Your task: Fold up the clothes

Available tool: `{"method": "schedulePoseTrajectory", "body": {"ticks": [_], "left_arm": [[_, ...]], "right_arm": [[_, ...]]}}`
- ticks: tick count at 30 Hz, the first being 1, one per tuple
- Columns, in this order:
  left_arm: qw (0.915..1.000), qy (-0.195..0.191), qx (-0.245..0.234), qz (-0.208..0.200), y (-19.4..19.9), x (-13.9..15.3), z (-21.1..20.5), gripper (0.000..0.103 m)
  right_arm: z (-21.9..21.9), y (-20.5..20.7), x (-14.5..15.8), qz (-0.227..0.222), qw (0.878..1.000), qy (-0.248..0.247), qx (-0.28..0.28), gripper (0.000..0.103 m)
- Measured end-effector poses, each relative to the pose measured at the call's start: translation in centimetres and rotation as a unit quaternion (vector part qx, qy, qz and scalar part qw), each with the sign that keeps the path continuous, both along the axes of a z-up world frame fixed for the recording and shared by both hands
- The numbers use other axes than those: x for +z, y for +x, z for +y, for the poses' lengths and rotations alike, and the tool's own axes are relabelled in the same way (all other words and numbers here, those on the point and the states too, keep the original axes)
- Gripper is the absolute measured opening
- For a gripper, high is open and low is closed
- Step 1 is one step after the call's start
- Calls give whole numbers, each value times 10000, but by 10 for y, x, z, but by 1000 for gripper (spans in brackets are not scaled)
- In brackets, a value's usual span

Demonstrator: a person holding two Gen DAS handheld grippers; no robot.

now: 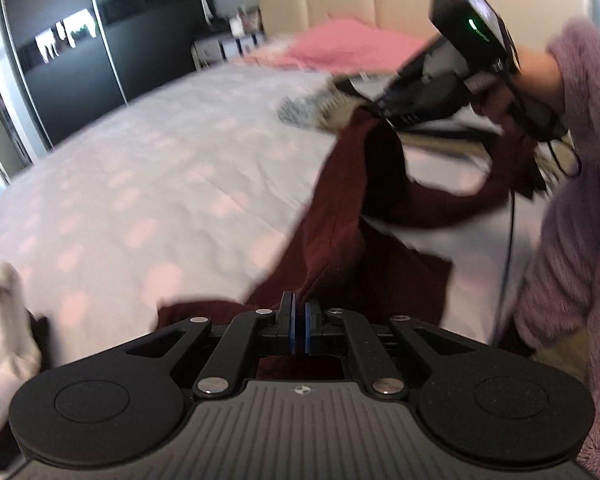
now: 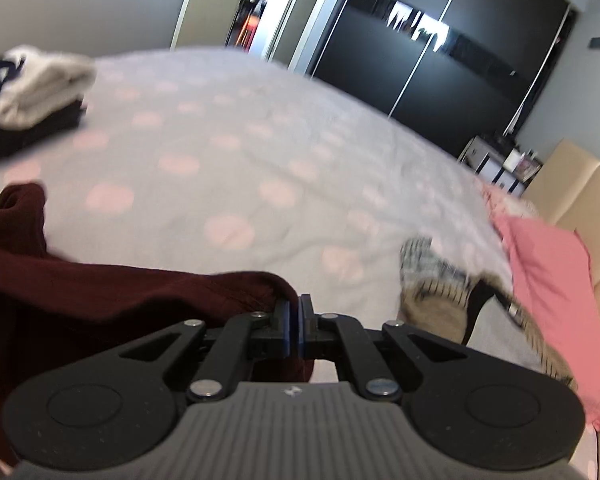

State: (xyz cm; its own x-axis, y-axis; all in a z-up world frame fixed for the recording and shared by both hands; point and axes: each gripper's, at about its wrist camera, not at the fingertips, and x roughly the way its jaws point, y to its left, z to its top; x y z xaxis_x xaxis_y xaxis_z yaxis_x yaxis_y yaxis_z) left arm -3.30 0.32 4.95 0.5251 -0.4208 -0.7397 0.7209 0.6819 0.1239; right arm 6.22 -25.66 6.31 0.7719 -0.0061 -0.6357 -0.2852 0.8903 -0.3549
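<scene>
Your left tongs (image 1: pixel 300 312) pinch an edge of the one maroon sweater (image 1: pixel 332 232), which stretches away to the far right, where your right tongs (image 2: pixel 294 312) clamp its other edge, lifted over the spotted bed (image 1: pixel 172 168). One folded stack of clothes (image 2: pixel 32 92) lies far left. One plaid garment (image 2: pixel 432 276) lies beside the one pink pillow (image 2: pixel 548 272).

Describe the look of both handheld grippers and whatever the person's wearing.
Each matte black handheld gripper, left and right, has blue-padded fingers, silver pivot pins, round side discs and a ribbed grey top plate. Seen from the left wrist view, the right unit carries a green indicator light and a thin black cable. Sleeve: fluffy lilac fleece.
</scene>
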Motion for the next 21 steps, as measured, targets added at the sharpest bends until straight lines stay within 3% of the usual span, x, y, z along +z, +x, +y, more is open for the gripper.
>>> {"method": "schedulePoseTrajectory", "body": {"ticks": [4,6,7,10,13,16,21], "left_arm": [[9990,116,-17,421,-8,-36,-10,2],[9982,152,-70,575,-9,-48,-17,2],[9978,157,-104,634,-10,-52,-20,2],[9965,134,-172,805,-13,-64,-29,2],[9953,228,-195,920,-16,-68,-39,2],[9943,372,-207,980,-22,-71,-51,2],[9936,722,-286,817,-28,-79,-66,2]], "right_arm": [[3,-26,-39,409,9987,-309,14,11],[1,-45,-49,510,9981,-328,-68,33],[0,-53,-50,553,9980,-271,-122,37],[-3,-81,-46,792,9959,213,-391,37],[-10,-105,-40,1025,9845,1099,-899,38],[-20,-131,-41,1330,9527,2309,-1461,42],[-29,-164,-71,1960,8700,4019,-2077,44]]}}
